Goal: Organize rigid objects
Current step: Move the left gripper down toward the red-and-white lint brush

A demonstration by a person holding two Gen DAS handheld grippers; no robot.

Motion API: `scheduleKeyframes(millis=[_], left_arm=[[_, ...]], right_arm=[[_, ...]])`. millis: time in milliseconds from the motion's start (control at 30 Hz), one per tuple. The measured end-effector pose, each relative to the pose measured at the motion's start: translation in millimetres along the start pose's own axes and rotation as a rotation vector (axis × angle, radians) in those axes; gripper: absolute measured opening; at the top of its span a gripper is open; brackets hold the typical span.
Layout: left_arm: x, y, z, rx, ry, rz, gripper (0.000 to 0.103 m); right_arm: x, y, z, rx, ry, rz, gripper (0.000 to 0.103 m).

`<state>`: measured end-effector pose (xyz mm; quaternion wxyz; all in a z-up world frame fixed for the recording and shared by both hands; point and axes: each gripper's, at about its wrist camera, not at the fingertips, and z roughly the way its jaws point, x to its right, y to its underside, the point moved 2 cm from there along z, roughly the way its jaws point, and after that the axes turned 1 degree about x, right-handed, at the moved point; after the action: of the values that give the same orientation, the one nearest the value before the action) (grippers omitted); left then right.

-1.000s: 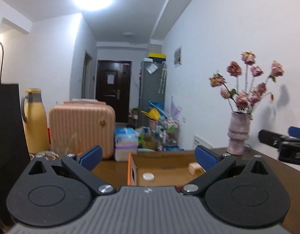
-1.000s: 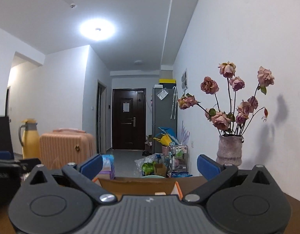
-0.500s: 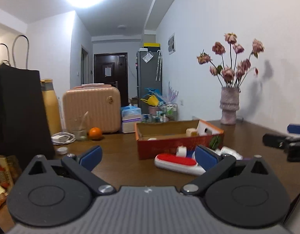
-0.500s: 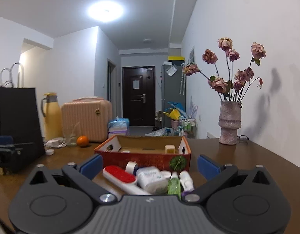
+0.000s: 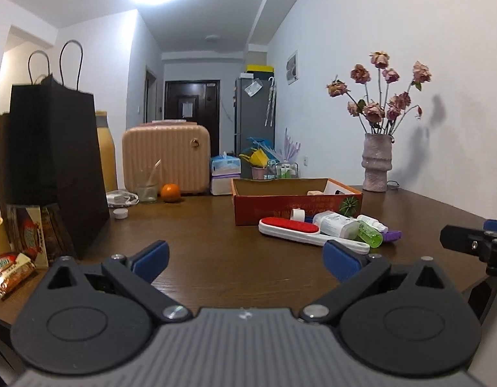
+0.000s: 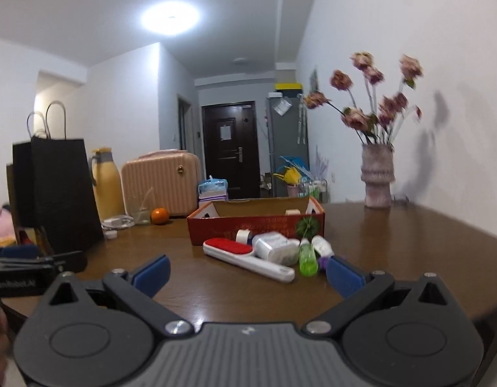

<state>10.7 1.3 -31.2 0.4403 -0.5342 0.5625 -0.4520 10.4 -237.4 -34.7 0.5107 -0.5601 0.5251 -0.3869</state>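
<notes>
Left gripper (image 5: 245, 259) jaws wide apart, holding nothing, low over the dark brown wooden counter (image 5: 200, 242). Right gripper (image 6: 248, 272) jaws also wide apart, nothing between them, same counter (image 6: 393, 245).

Red open-top cardboard box (image 5: 296, 204) sits at 12 o'clock from the left gripper, mid-counter; a small pale block visible inside, rest of contents hidden by the wall. Just in front of the box, a loose cluster on the counter: white lint brush with red pad (image 5: 300, 232), small white tape roll (image 5: 297, 215), white rounded plastic bottle (image 5: 333, 224), clear green small bottle (image 5: 371, 238), purple piece (image 5: 392, 234) at the cluster's right edge. In the right wrist view the brush (image 6: 245, 254) lies at 12 o'clock, handle pointing toward 4 o'clock, green bottle (image 6: 307, 258) beside it.

At 10 o'clock: black paper bag with handles (image 5: 51, 161), orange fruit (image 5: 170, 192), peach hard-shell suitcase (image 5: 166, 158). At 2 o'clock: grey-pink ribbed vase of dried roses (image 5: 375, 167).
</notes>
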Motion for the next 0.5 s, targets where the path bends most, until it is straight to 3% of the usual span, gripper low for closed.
scheduleKeyframes(millis=[200,500], left_arm=[[8.1,-6.9,-12.6,0.047,0.028,0.013,0.103],[14.8,-3.0,-6.7,0.006,0.052,0.02,0.103]], right_arm=[[-3.7,11.9,-23.1,0.01,0.051,0.015,0.103],[3.5,9.6,-22.8,0.011,0.074,0.04,0.103]])
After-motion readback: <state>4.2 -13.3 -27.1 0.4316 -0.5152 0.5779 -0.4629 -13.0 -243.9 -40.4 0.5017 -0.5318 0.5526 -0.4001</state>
